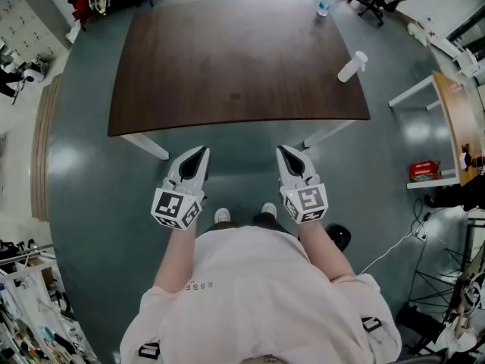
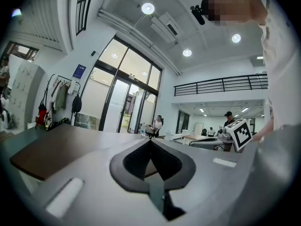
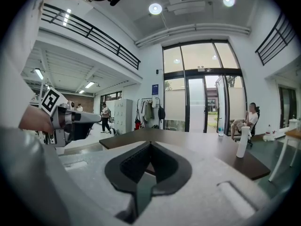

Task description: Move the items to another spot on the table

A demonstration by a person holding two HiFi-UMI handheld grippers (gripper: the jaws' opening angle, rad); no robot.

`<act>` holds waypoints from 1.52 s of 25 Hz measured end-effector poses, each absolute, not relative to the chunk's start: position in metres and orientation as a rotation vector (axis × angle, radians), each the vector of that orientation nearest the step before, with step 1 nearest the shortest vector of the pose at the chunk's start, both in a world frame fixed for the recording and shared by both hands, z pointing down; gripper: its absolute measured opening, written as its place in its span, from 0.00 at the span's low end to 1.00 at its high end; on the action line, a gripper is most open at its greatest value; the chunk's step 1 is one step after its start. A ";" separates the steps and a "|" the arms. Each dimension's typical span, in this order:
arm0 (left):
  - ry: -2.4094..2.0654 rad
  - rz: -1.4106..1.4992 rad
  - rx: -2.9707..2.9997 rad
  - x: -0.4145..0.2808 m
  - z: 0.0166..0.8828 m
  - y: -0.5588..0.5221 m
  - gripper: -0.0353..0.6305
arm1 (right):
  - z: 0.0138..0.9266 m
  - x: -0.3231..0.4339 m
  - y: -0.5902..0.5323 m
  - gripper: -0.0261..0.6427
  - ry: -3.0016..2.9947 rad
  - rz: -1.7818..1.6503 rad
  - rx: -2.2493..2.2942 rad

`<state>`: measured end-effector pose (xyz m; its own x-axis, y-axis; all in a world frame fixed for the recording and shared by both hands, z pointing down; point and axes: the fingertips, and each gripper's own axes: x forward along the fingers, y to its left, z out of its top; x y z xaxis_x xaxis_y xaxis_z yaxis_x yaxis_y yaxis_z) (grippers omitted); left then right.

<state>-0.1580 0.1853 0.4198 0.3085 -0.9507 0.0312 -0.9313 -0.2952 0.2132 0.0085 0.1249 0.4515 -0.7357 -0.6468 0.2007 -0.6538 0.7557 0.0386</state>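
The small clear bottle (image 1: pixel 323 7) at the table's (image 1: pixel 227 67) far edge is too tiny to see well. The person's legs hide under the shirt (image 1: pixel 258 294); only the shoes (image 1: pixel 222 216) peek out. A red box (image 1: pixel 424 171) sits off to the right. The white bottle (image 1: pixel 352 66) stands near the table's right edge, its long side going up and down. The left gripper (image 1: pixel 201 155) and right gripper (image 1: pixel 283 153) are pinched tight with nothing in them, just before the near edge.
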 end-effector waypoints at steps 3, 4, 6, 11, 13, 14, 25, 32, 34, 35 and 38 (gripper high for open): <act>-1.718 -0.140 2.391 -0.163 0.422 0.187 0.08 | 0.454 0.005 0.126 0.03 -2.735 0.063 1.051; -1.710 -0.136 2.397 -0.166 0.422 0.188 0.08 | 0.455 0.002 0.127 0.03 -2.730 0.068 1.061; -1.690 -0.128 2.410 -0.173 0.423 0.188 0.08 | 0.458 -0.004 0.128 0.03 -2.718 0.079 1.081; -1.631 -0.115 2.444 -0.187 0.426 0.185 0.08 | 0.462 -0.014 0.130 0.03 -2.687 0.102 1.161; -1.605 -0.113 2.462 -0.189 0.425 0.182 0.08 | 0.459 -0.012 0.125 0.03 -2.672 0.108 1.207; -1.594 -0.112 2.468 -0.189 0.425 0.180 0.08 | 0.458 -0.011 0.123 0.03 -2.666 0.110 1.227; -1.559 -0.119 2.460 -0.165 0.437 0.115 0.08 | 0.460 0.029 0.066 0.03 -2.645 0.115 1.297; -1.602 -0.096 2.428 -0.112 0.441 0.030 0.08 | 0.455 0.081 -0.018 0.03 -2.682 0.104 1.269; -1.602 -0.099 2.430 -0.090 0.439 0.001 0.08 | 0.453 0.098 -0.047 0.03 -2.699 0.107 1.251; -1.601 -0.101 2.432 -0.077 0.438 -0.013 0.08 | 0.454 0.107 -0.060 0.03 -2.708 0.110 1.236; -1.587 -0.101 2.436 -0.036 0.439 -0.054 0.08 | 0.456 0.138 -0.098 0.03 -2.721 0.116 1.202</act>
<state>-0.0362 -0.0536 0.4388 0.4104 -0.9094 0.0681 -0.8934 -0.3859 0.2301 0.1384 -0.0977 0.4561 -0.6623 -0.7269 0.1813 -0.7397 0.6729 -0.0045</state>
